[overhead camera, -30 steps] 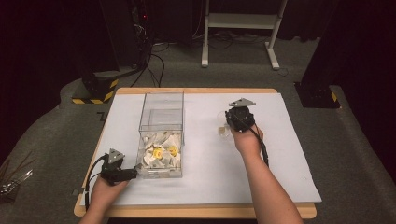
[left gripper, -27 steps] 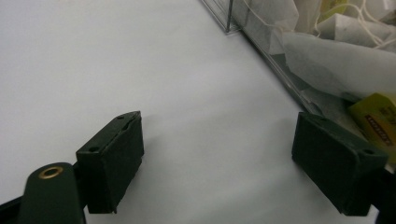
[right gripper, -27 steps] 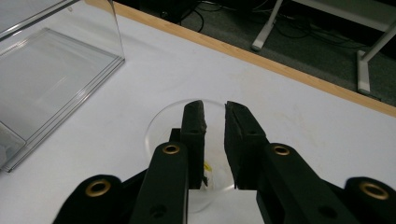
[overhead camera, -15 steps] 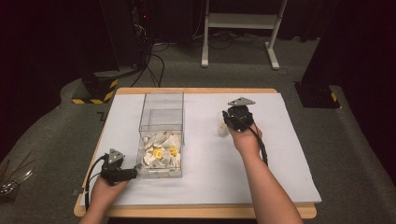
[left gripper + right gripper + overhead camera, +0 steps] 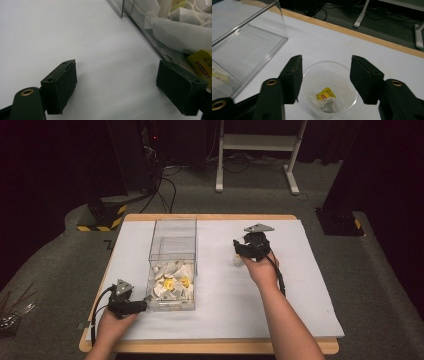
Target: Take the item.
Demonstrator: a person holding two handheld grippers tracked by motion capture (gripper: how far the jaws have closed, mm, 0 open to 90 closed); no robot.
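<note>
Tea bag dropped in the cup, many more left in the box

Tea bag with a yellow tag lies at the bottom of the clear plastic cup, which stands on the white table cover to the right of the transparent box. The right gripper hangs just above the cup. Its jaws have just been opening, and now they stand apart on both sides of the rim, with nothing pressed between them. So the bag seems to be released, and this one transfer looks finished.

The near compartment of the box holds a heap of other tea bags, white paper with yellow tags, while the far compartment looks empty. The left gripper rests low on the cover, just beside the near corner of the box; its jaws are wide apart and hold nothing.

Judging from this, the work is only at an early stage: one bag is in the cup and the heap is hardly reduced. What probably remains is to pick further bags from the box and bring them to the cup.
</note>
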